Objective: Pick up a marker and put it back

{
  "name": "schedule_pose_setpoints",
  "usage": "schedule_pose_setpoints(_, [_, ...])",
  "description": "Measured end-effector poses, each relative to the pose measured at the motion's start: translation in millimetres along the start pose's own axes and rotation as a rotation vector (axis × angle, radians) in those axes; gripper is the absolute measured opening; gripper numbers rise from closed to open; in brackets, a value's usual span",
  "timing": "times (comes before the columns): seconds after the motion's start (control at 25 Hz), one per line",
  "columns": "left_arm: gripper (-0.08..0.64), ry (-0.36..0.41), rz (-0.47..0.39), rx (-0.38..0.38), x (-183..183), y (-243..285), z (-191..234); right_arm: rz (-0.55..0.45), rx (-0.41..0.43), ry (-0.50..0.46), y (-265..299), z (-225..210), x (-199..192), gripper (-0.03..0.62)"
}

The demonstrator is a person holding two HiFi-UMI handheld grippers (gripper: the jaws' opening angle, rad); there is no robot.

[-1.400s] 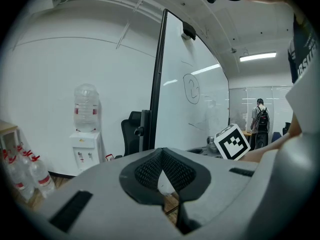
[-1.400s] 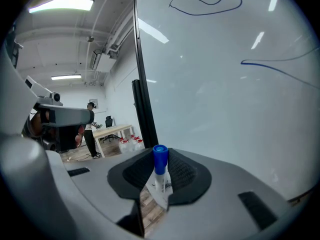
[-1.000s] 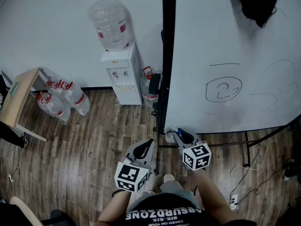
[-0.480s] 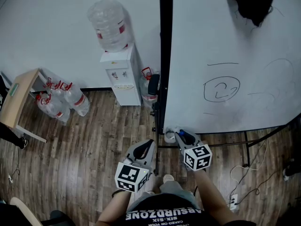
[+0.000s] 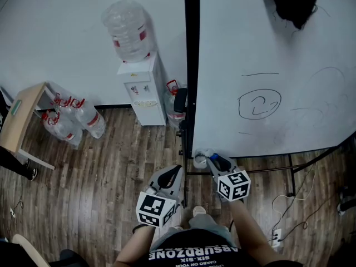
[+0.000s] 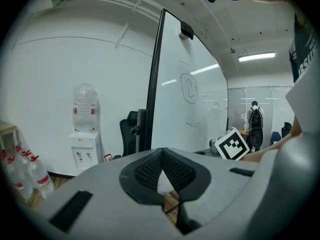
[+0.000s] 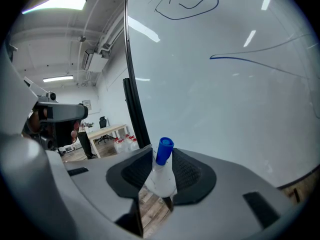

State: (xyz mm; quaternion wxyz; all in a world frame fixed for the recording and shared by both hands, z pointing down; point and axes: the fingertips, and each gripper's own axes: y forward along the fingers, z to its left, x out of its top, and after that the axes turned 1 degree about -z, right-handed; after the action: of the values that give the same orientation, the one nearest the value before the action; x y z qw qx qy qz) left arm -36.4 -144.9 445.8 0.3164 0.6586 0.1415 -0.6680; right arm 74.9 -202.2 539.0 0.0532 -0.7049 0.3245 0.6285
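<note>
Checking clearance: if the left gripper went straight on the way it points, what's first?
Probably the whiteboard's black side frame; depth is unclear, but nothing nearer shows ahead of the left gripper.

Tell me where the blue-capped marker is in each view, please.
Head view: marker low centre, between the jaws of the right gripper, which have just been opening.
Left gripper view: not in it.
Right gripper view: marker bottom centre, cap up.
Shared landmark: the circle drawn on the whiteboard.
</note>
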Motion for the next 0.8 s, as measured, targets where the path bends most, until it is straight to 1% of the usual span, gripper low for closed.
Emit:
schedule_pose_setpoints(0.12, [0.008,0.001,-0.002,-0.001,0,0,-1,0.005,-0.003,0.005,-1,-2,-2,0.129])
schedule_pose_setpoints(0.32, [0.008,0.000,0.000,-0.003,-1,0,-3,-0.003,-0.012,0.010,-9,-2,-1,0.138])
schedule_pose_setpoints(0.6, [0.008,0.003,-0.006,-0.014,1,-1,-9,-0.073,-0.023,-0.002,-29,7,23,0.130])
schedule_pose_setpoints(0.8, [0.008,0.008,-0.008,-0.028,1,-2,-17,-0.112,-0.021,-0.015,-47,20,34,0.100])
